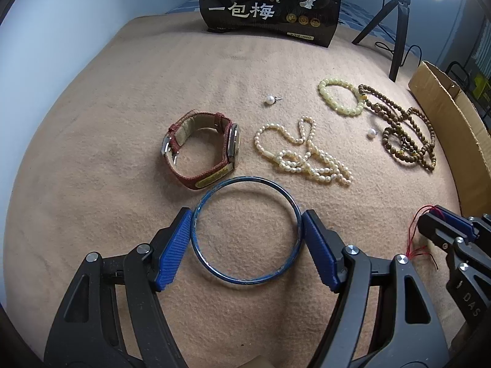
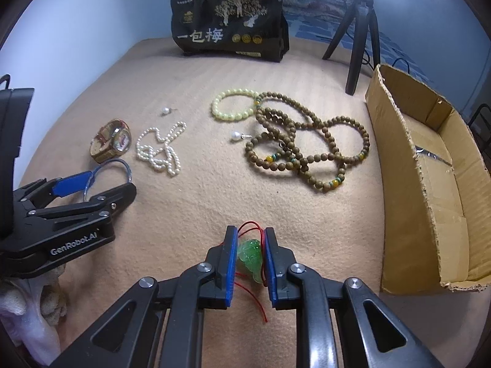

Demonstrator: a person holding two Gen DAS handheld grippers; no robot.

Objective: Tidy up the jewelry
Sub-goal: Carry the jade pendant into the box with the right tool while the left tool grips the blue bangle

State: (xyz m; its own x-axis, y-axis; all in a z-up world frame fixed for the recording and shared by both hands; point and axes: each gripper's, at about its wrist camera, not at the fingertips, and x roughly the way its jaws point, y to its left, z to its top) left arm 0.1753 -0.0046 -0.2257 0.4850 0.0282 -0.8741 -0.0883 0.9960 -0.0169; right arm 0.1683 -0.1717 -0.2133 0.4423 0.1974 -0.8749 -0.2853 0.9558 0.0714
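My left gripper [image 1: 247, 225] is shut on a blue bangle [image 1: 214, 266], its pads pressing the ring's two sides just above the tan blanket [image 1: 122, 92]. My right gripper [image 2: 249, 240] is shut on a green jade pendant [image 2: 251, 256] with a red cord. On the blanket lie a red-strapped watch [image 1: 199, 150], a pearl necklace [image 1: 302, 156], two pearl earrings [image 1: 271, 100] [image 1: 372, 132], a yellow bead bracelet [image 1: 340, 96] and brown wooden bead strands [image 1: 405, 132]. The bangle also shows in the right wrist view [image 2: 107, 171].
An open cardboard box [image 2: 429, 178] lies at the right edge of the blanket. A black printed bag [image 2: 230, 21] stands at the back. A black tripod [image 2: 359, 30] stands at the back right under a bright lamp.
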